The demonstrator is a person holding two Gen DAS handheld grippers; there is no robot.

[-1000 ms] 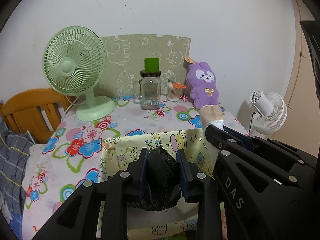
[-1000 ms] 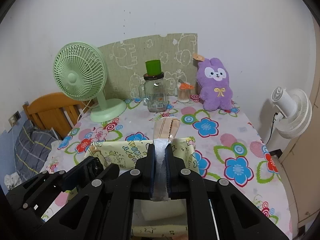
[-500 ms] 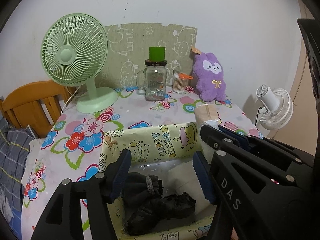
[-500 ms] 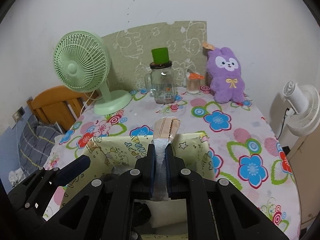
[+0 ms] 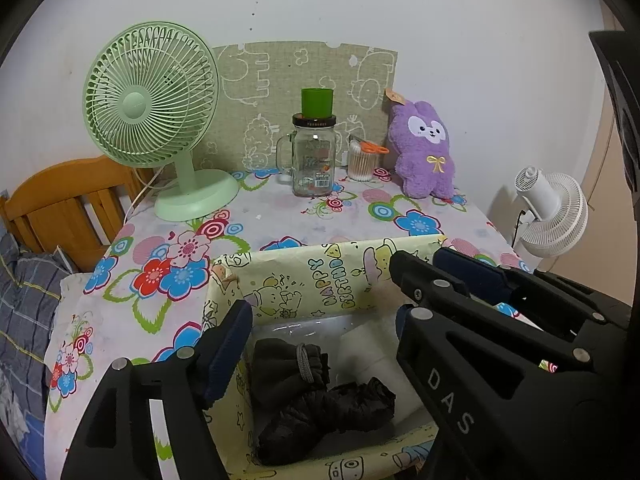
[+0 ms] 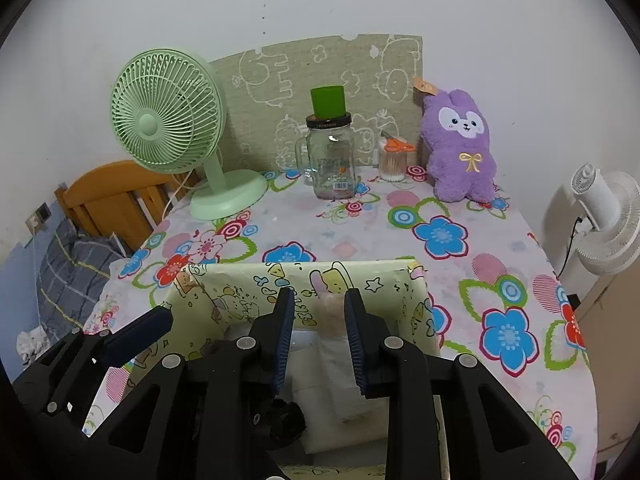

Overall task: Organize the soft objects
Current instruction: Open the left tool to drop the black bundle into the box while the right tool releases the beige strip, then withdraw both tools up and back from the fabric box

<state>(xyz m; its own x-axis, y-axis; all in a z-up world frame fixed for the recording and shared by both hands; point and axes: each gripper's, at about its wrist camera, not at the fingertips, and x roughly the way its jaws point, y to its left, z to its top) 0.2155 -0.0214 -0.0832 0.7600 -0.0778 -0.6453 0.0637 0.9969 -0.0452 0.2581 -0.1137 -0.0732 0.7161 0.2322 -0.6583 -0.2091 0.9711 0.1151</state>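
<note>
Two grippers hang over the yellow cartoon-print box (image 5: 320, 284) that sits at the near edge of your flowered tablecloth (image 6: 440, 236); your left gripper (image 5: 320, 336) stands released, its jaws having just been opening, and nothing is pressed between the blue pads; below it, on the box floor, lie the black crumpled bundle (image 5: 328, 408) and a dark grey rolled cloth with an elastic band (image 5: 288, 360), the two touching; a white folded item (image 5: 368, 352) lies just beside them to the right. Your right gripper (image 6: 318, 344) has also just been opening; its pads stand apart on either side of the white and beige soft packet (image 6: 334, 344), which leans inside the box against the far wall; the pads seem clear of it, though the right one is very close. From the left wrist view, your right gripper crosses the box's right side. Farther back on the table stand a green desk fan (image 5: 152, 112), a glass jar mug with a green cup on its lid (image 5: 314, 160), a small jar of cotton swabs (image 5: 360, 162) and a purple plush rabbit (image 6: 460, 148), all well apart from the box; a white fan (image 6: 604, 224) stands off the table to the right.
</note>
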